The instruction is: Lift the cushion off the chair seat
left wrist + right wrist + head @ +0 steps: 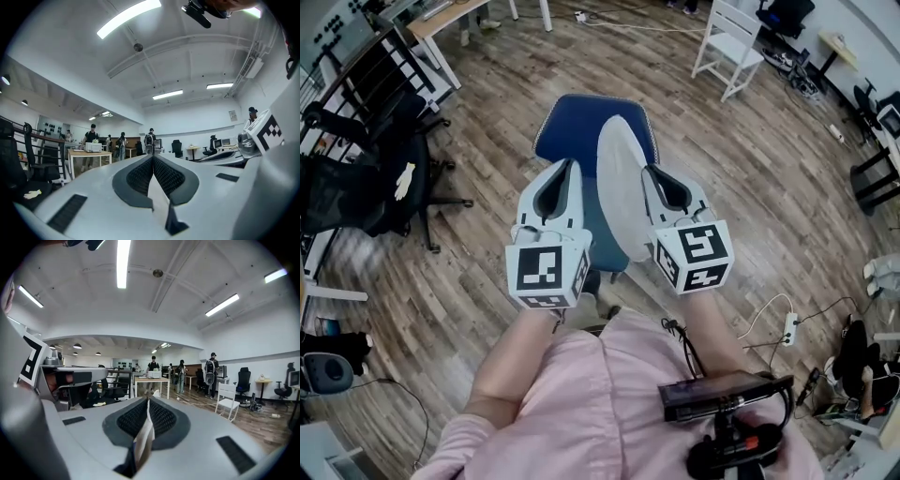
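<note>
The pale grey cushion (621,187) is up off the blue chair seat (567,131) and stands on edge between my two grippers. My right gripper (649,171) is shut on the cushion's right edge, and a thin strip of its fabric (143,437) shows between the pads (161,420). My left gripper (570,165) is shut just left of the cushion, with a narrow gap between them in the head view. In the left gripper view the cushion's broad side (269,192) fills the right of the frame, beside that gripper (153,157). Both grippers point upward.
Black office chairs (366,178) stand to the left. At the back right is a white chair (727,47), and a wooden table (441,19) is at the back left. Cables and a power strip (787,323) lie on the wooden floor to the right. Several people stand far off.
</note>
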The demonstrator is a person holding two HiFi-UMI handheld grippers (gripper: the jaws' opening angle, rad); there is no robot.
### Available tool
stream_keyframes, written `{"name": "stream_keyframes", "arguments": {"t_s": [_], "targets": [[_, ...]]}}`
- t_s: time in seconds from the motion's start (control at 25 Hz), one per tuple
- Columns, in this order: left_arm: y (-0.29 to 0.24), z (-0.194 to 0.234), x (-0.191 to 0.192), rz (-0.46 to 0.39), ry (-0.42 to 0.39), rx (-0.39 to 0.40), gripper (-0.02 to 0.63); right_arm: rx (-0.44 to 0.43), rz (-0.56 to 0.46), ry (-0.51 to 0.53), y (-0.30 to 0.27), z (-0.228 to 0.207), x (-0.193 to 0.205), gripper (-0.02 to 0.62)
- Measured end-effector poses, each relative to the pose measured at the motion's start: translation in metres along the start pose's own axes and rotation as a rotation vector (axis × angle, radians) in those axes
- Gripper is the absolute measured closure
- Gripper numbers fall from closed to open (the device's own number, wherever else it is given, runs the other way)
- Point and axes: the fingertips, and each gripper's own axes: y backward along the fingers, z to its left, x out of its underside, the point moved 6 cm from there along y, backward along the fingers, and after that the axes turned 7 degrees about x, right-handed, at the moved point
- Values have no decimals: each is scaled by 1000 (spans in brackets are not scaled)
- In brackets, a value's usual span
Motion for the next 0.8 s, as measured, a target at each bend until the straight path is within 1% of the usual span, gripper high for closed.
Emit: {"name": "stream_keyframes", "arguments": {"t_s": [0.12, 0.24, 0.48, 0.8], "targets": [[0, 4, -19, -28, -18, -13, 592, -1, -33, 5, 4, 1, -16, 585], [-1, 8, -29, -50, -23, -18, 592, -8, -35, 15, 2, 4, -22, 585], [-4, 6, -22, -36, -22, -14, 592, -24, -15, 20, -2, 10, -12, 587], [-9, 5, -21, -36, -33, -17, 592, -25, -55, 30, -2, 8, -21, 587]]}}
